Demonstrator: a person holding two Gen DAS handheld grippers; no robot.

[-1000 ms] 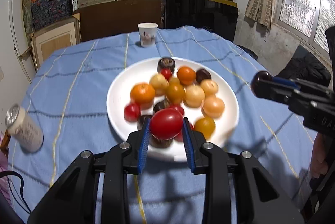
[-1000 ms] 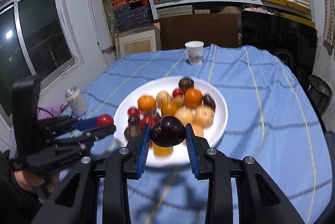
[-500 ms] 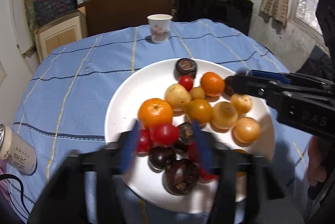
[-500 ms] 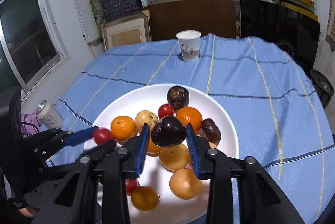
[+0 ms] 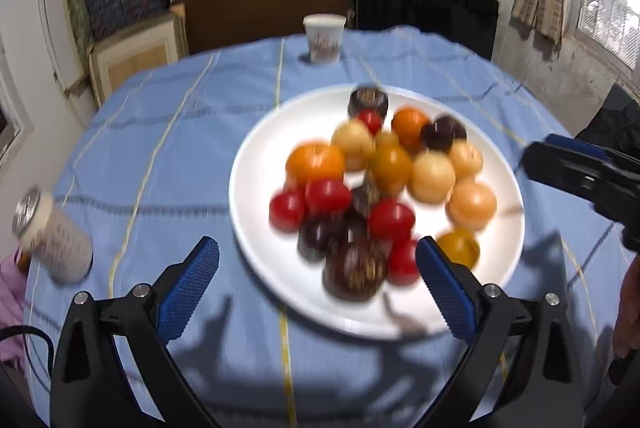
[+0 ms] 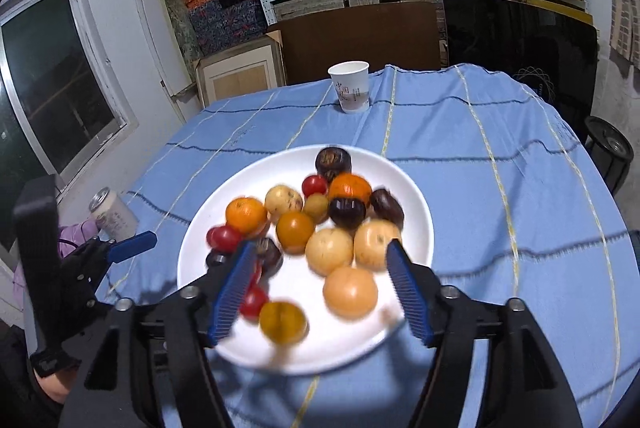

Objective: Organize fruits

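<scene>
A white plate (image 5: 252,164) (image 6: 418,216) on the blue cloth holds a pile of several fruits: oranges (image 5: 315,159), red tomatoes (image 5: 327,194), dark plums (image 6: 347,213) and pale yellow fruits (image 6: 329,251). My left gripper (image 5: 316,248) hovers over the plate's near edge, its jaws opening wide, and no fruit is pressed between the blue pads. My right gripper (image 6: 320,248) hangs over the plate's near half, jaws also opening, holding nothing. Each gripper shows at the edge of the other's view: the right gripper (image 5: 560,160), the left gripper (image 6: 132,246).
A paper cup (image 5: 323,38) (image 6: 352,86) stands at the table's far edge. A drink can (image 5: 52,240) (image 6: 112,214) sits near the left edge. Shelves of boxes, a brown board and a dark panel fill the wall behind. A hand (image 5: 628,308) shows at far right.
Both grippers sank toward the plate and opened. The left one let go of a red tomato and the right one a dark plum; both fruits now lie among the pile.
</scene>
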